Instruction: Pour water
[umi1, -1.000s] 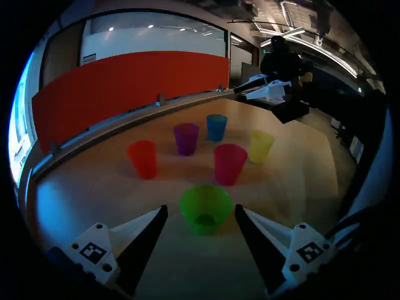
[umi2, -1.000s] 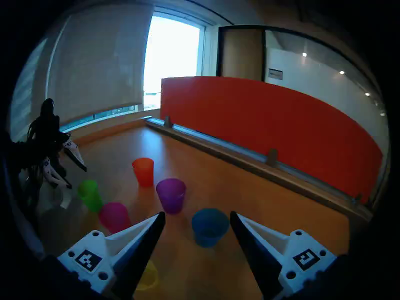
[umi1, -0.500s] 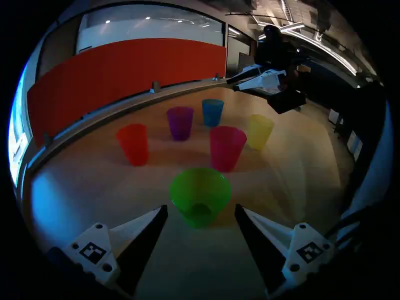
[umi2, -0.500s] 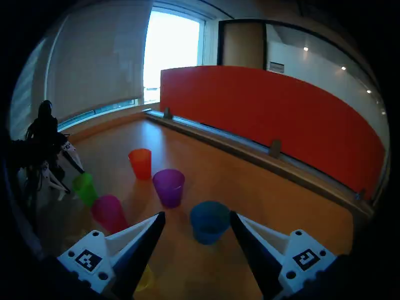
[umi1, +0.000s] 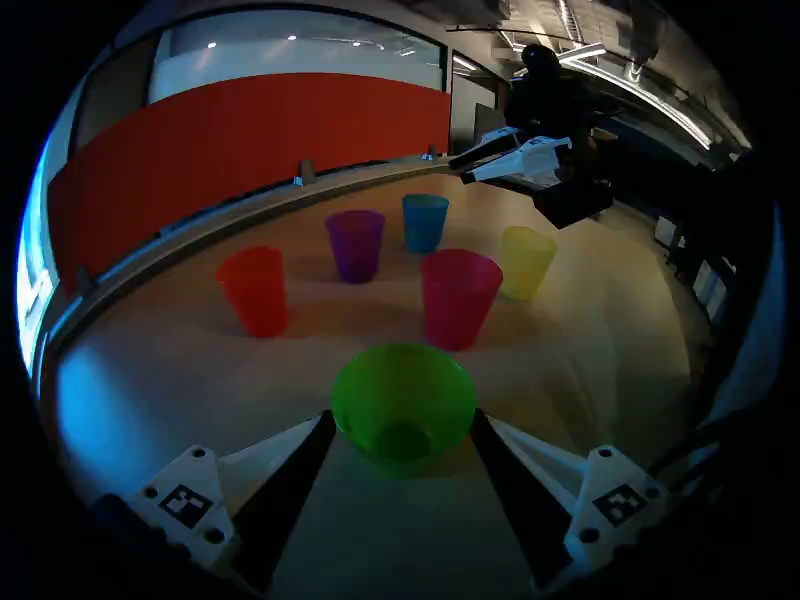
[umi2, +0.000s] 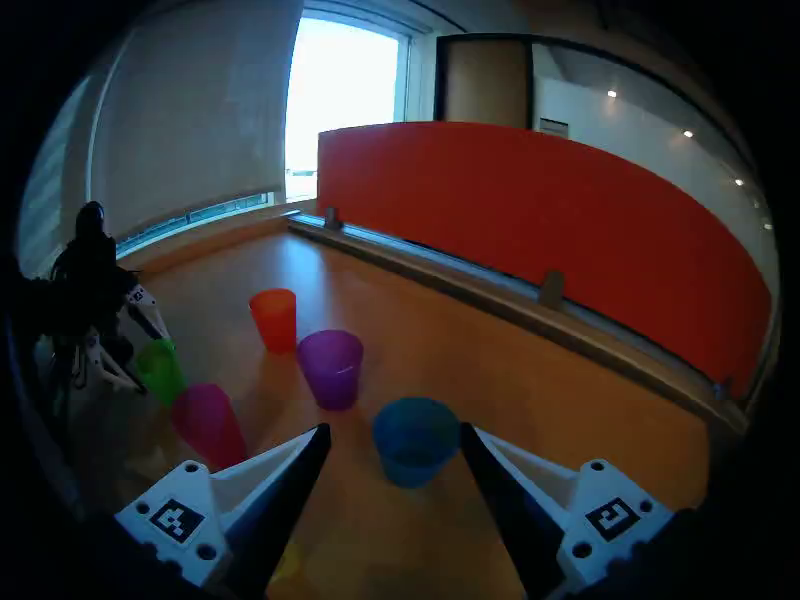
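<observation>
A green cup (umi1: 403, 405) stands upright on the wooden table (umi1: 600, 340), its rim between the tips of my open left gripper (umi1: 400, 420); I cannot tell whether the fingers touch it. Behind it stand a pink cup (umi1: 458, 298), an orange cup (umi1: 254, 290), a purple cup (umi1: 355, 243), a blue cup (umi1: 424, 221) and a yellow cup (umi1: 526, 261). Above the far cups hovers my right gripper (umi1: 462, 170). In the right gripper view the blue cup (umi2: 415, 440) sits just ahead of my open right gripper (umi2: 393, 430), and my left gripper (umi2: 152, 362) flanks the green cup (umi2: 159, 369).
A long red partition (umi1: 240, 130) on a rail runs along the table's far edge. A bright window (umi2: 340, 110) with blinds lies beyond the table end. The purple cup (umi2: 330, 367), orange cup (umi2: 274, 318) and pink cup (umi2: 208, 423) stand close together.
My left gripper has moved forward, so the green cup now sits between its tips. The right gripper has edged slightly nearer the blue cup. No cup has moved.
</observation>
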